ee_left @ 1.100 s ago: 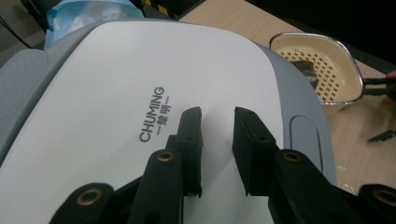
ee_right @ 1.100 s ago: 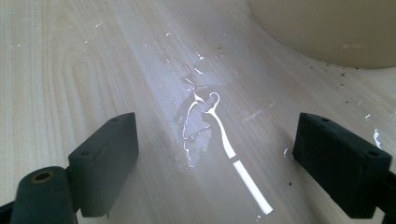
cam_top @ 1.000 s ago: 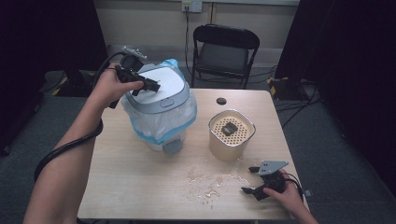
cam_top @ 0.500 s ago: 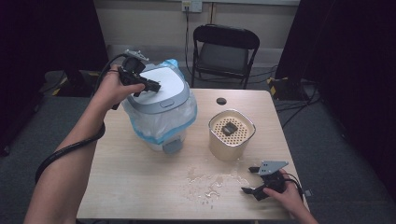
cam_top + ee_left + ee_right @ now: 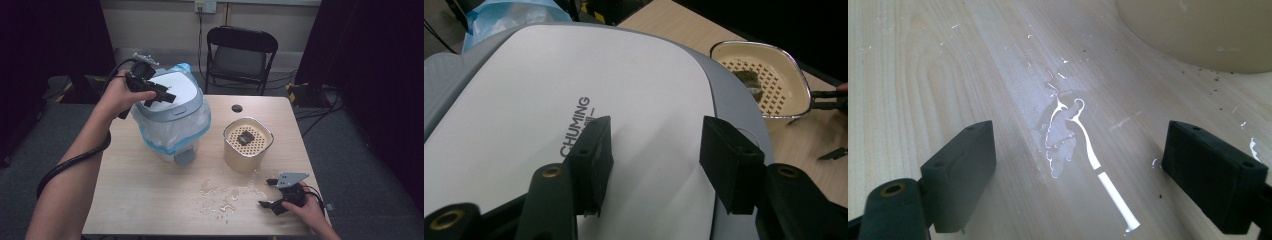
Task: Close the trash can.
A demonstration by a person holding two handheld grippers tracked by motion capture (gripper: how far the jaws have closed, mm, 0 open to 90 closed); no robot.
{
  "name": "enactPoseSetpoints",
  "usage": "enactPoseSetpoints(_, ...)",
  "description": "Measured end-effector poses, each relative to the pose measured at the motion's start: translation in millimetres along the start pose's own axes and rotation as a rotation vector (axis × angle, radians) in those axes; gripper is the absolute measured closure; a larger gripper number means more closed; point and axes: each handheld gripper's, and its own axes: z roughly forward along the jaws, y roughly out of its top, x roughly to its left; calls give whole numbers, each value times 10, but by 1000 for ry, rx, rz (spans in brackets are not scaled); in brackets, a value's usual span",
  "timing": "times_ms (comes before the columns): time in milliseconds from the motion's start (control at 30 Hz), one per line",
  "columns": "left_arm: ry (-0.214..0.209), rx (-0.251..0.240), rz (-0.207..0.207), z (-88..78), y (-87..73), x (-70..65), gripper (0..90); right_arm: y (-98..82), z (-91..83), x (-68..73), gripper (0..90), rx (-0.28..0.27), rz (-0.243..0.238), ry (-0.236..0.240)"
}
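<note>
Left tool (image 5: 159, 94) held above the white lid (image 5: 172, 90) of a bin (image 5: 170, 120) at the back left of the table (image 5: 150, 200), jaws spread, nothing between them. In the left gripper view, the lid's flat white top (image 5: 524, 100) with the printed word CHUMING right under both open jaws; contact with the lid cannot be told. Blue bag (image 5: 150, 135) bunched around the bin below the grey rim. Grey pedal (image 5: 184, 157) at the bin's foot, facing the near edge.

Right tool (image 5: 272, 194) low at the near right corner of the table, jaws wide apart and empty. In the right gripper view, a small puddle of water (image 5: 1063, 132) on the wood between the jaws. Same wet patch (image 5: 225, 195) just left of the right tool. Cream tub (image 5: 247, 145) with a perforated insert just beyond the right tool, near but apart from it, to the right of the bin. Small dark round thing (image 5: 237, 108) at the far edge of the table. Black folding chair (image 5: 240, 55) behind the table.
</note>
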Motion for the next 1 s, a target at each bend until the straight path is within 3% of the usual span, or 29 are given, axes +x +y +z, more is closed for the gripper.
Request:
enactPoseSetpoints(233,12,-6,14,-102,-1,-27,349,-2,-1,3,132,1,0,-1)
enactPoseSetpoints(500,-4,-14,-26,-201,-24,-50,188,-3,-2,4,132,0,0,-1)
enactPoseSetpoints(667,-8,-31,-61,-271,-57,-52,170,-4,-7,8,132,2,0,-4)
enactPoseSetpoints(1000,-22,-28,-80,-421,-226,-66,166,-9,-10,17,132,0,2,-5)
